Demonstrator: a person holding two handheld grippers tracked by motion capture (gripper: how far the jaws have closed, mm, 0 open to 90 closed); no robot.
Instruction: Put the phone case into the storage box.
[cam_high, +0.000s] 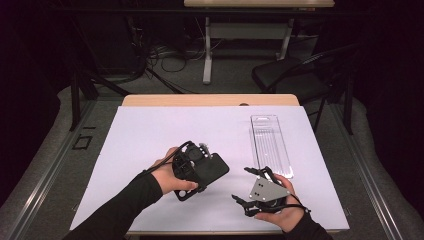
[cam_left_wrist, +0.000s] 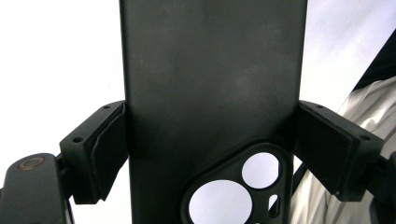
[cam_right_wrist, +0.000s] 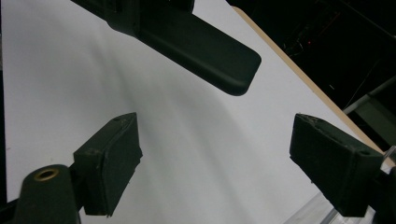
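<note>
Right gripper (cam_high: 248, 192), lower right of the high view: jaws spread, nothing between them. Left gripper (cam_high: 206, 167) pinches the black phone case (cam_high: 212, 170) mid-frame across its width, long axis running lower left to upper right, camera cutout at the jaws. Bare white table cover (cam_high: 150, 135) upper left; clear plastic tray (cam_high: 270, 145) lies near the right edge.

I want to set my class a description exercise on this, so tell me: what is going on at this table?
A person works at a white-covered table with tongs in each hand. The left tongs are clamped across a black phone case, holding it up off the table. The right tongs are open and empty, close to the free end of the case. A clear plastic package lies flat on the table's right side, touched by neither.
</note>
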